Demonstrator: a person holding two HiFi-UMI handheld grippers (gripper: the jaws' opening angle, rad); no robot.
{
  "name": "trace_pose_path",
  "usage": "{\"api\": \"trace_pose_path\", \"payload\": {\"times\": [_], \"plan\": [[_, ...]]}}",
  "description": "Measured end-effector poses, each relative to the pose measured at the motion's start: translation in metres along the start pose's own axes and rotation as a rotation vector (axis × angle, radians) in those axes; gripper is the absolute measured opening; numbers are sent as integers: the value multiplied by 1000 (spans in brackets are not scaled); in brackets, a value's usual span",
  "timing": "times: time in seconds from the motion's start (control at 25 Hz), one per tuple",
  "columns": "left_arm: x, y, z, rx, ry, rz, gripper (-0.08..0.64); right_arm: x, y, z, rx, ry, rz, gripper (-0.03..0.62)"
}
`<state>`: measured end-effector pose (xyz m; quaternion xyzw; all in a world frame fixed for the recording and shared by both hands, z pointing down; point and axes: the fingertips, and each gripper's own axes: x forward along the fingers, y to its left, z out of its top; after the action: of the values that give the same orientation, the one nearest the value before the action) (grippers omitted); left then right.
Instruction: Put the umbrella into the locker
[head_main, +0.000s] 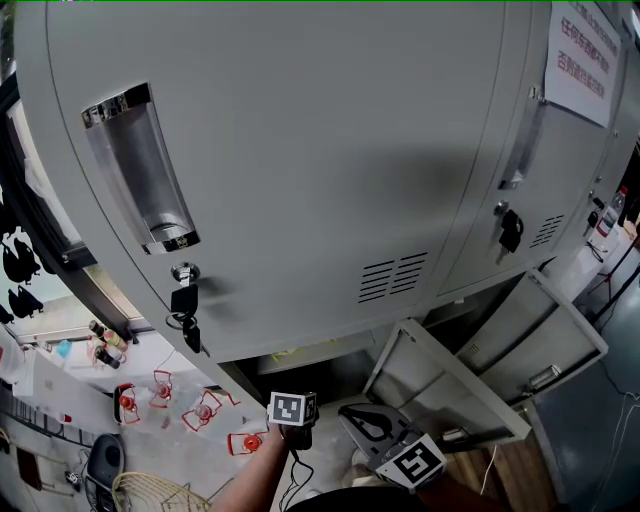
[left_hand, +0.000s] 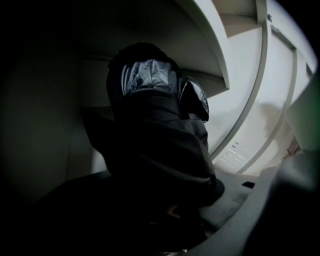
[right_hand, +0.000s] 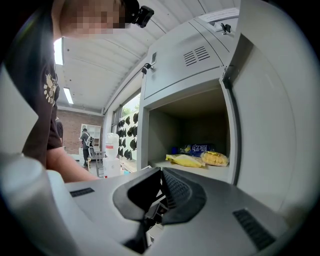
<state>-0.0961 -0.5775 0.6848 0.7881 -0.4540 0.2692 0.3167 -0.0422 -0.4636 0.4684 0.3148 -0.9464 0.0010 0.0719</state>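
Black umbrella (left_hand: 155, 130) sits clamped between the left gripper (left_hand: 165, 215) fingers (left_hand: 250, 200).

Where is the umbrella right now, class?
The left gripper view shows it best: the dark folded umbrella fills the middle, gripped in the left claw, with the dim locker interior behind it.

A bank of grey metal lockers (head_main: 300, 150) filled the head view, with keys (head_main: 185, 310) hanging from one door and a white notice (head_main: 580, 55) in red print at its upper right. Below lay a pale floor (head_main: 180, 455) on the left and wood-toned boards (head_main: 505, 470) on the right. In the right gripper view, a white ribbed ceiling (right_hand: 100, 60) carried a lit strip light (right_hand: 68, 95). Beyond were a bright window (right_hand: 131, 107) and a brick wall (right_hand: 70, 130).
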Motion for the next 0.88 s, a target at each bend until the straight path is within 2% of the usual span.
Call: {"api": "trace_pose_path", "payload": {"times": [0.08, 0.2, 0.28, 0.64, 0.88], "plan": [[3, 3, 3, 12, -10, 21, 279, 0, -1, -1, 0, 1, 1, 32], [6, 22, 7, 37, -21, 129, 286, -1, -3, -1, 3, 2, 1, 32], [6, 28, 13, 44, -40, 171, 302, -1, -3, -1, 8, 0, 3, 32], [18, 30, 14, 18, -47, 174, 364, -3, -6, -2, 21, 0, 6, 32], [22, 23, 17, 45, -44, 148, 379, -5, -4, -5, 29, 6, 12, 32]]}}
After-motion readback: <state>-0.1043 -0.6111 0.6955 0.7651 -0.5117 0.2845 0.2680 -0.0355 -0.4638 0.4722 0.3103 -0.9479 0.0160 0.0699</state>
